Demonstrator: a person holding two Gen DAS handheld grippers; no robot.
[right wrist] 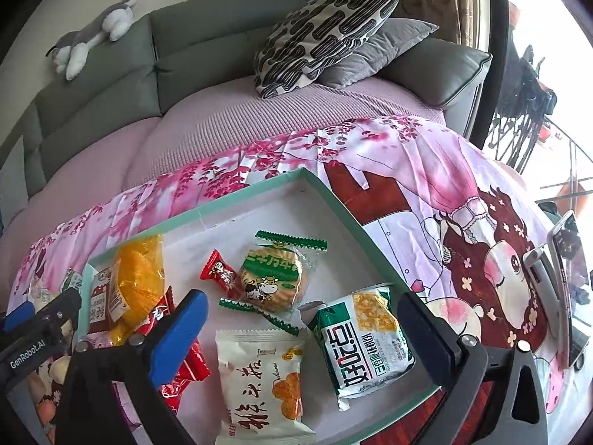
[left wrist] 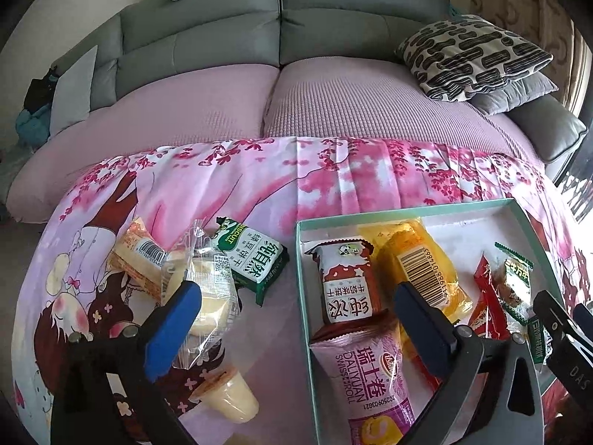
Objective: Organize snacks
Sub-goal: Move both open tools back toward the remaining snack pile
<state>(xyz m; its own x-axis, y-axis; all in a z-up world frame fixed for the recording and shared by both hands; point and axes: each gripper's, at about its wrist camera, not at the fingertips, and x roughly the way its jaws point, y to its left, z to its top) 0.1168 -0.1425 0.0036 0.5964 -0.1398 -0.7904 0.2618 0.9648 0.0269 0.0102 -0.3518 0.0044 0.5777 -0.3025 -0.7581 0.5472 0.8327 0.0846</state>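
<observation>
A shallow teal-rimmed box lies on a pink printed cloth. My left gripper is open over the box's left wall, above a purple Swiss roll pack and a red-and-white biscuit pack; nothing is gripped. Outside the box on the left lie a green biscuit pack, a clear cake pack and a jelly cup. My right gripper is open over the box, above a white pack with orange print and a green-and-white pack, holding nothing.
Also in the box are an orange pack, a red candy and a round cookie pack. A phone on a stand is at the cloth's right. A grey sofa with cushions lies behind.
</observation>
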